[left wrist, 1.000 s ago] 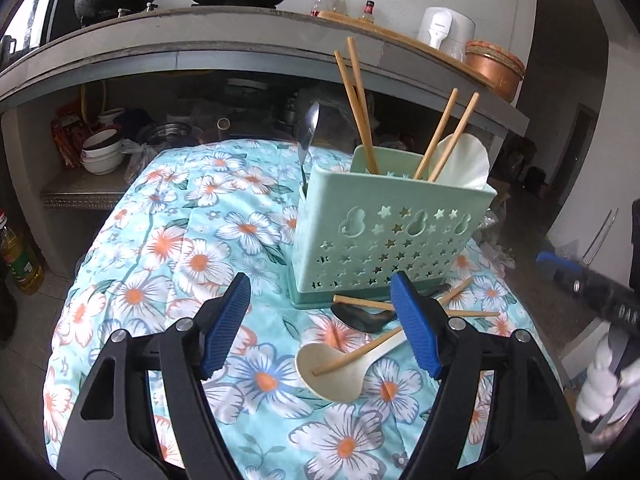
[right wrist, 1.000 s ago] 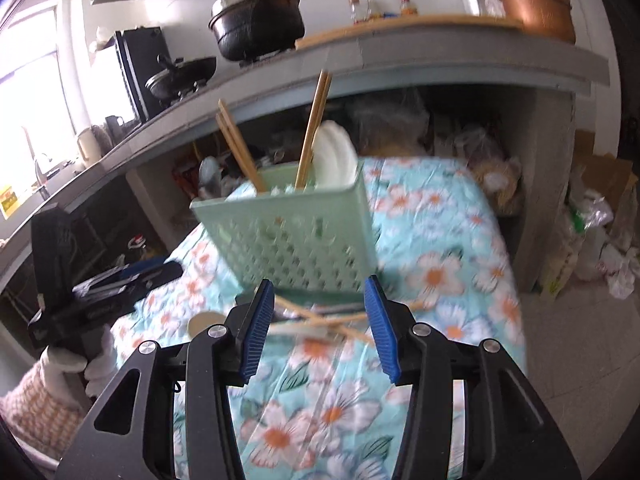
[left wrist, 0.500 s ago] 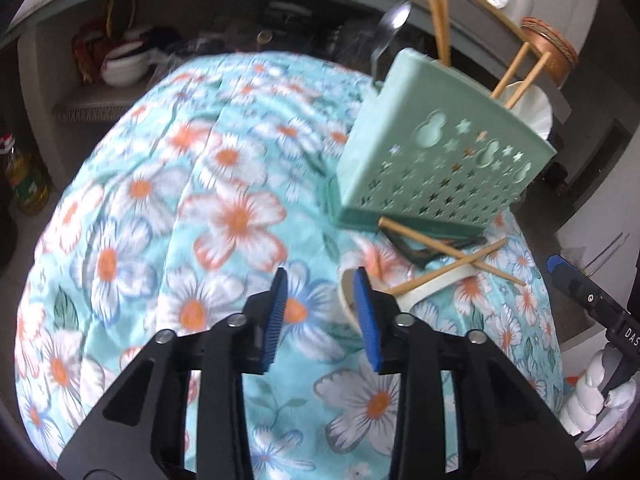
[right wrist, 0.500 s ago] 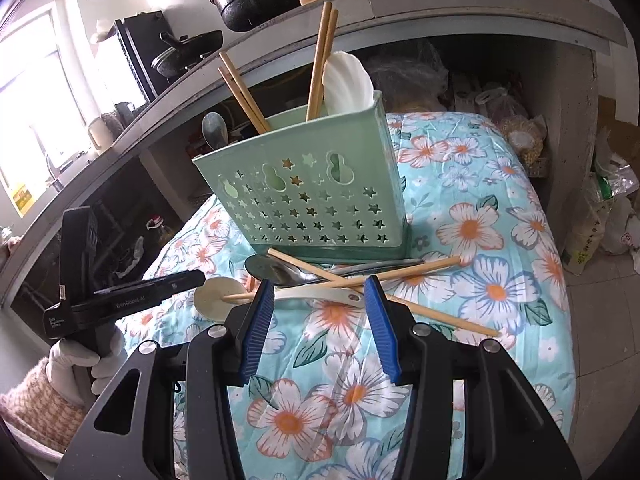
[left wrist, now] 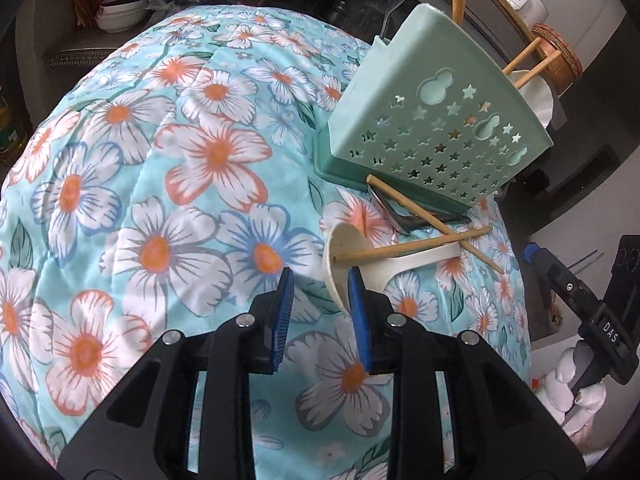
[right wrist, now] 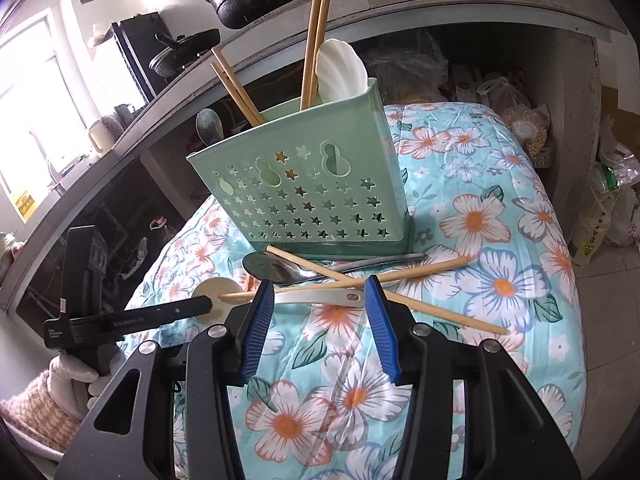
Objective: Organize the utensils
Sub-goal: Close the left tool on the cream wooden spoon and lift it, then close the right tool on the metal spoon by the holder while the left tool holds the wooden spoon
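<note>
Two chopsticks (right wrist: 384,284) cross over spoons before the green holder (right wrist: 308,196).

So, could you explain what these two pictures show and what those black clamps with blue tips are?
There is no robot: a person holds a two-finger gripper in each hand, each with a wide-angle camera looking along its fingers. One picture comes from the left gripper, the other from the right gripper. On the floral cloth stands a green basket with utensils in it. Before it lie a white spoon, a metal spoon and two loose chopsticks, crossed. Nothing is held: the left jaws stand narrow beside the white spoon's bowl, the right jaws open.
</note>
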